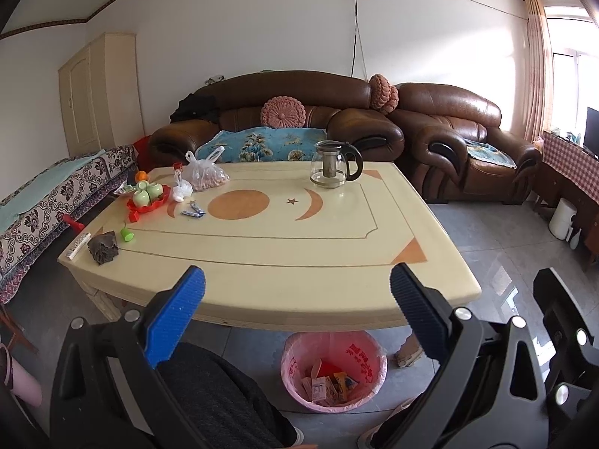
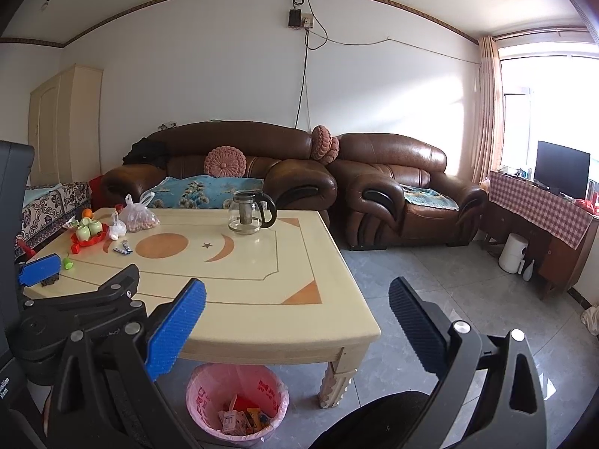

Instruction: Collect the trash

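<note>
Blue-and-white crumpled wrappers (image 1: 193, 211), seemingly two or three, lie on the cream worktop (image 1: 299, 262) near the red tray (image 1: 148, 204); light and crinkly, they are probably best pinched at an edge. Both the left claw (image 1: 297, 288) and right claw (image 2: 297, 297) hang apart, empty, above one pink-lined bin (image 1: 333, 370).

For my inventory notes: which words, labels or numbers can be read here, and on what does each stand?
None reads in full.
Red characters on the pink plastic liner of the bin: too distorted.
Print on the small cartons inside the bin: too blurred.
White lettering on the black device at the left edge: cut off.
</note>
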### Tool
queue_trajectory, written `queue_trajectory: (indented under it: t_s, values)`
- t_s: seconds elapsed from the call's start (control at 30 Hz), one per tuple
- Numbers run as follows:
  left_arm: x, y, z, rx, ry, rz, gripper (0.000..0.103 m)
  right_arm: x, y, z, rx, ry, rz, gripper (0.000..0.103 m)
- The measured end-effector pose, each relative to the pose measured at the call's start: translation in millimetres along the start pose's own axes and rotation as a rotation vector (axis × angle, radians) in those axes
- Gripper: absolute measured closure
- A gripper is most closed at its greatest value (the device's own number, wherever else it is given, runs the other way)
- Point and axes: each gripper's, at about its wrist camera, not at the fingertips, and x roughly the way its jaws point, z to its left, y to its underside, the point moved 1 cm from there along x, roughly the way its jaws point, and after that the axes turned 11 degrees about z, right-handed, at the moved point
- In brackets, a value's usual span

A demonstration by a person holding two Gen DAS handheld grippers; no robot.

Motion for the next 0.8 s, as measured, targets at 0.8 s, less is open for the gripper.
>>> queue_trajectory:
  t_s: [0.8]
  values:
    - [-7, 0, -7, 0.0, 0.006, -0.027, 0.006, -7, -11, -1, 0.004, 0.014, -0.021, 0.007]
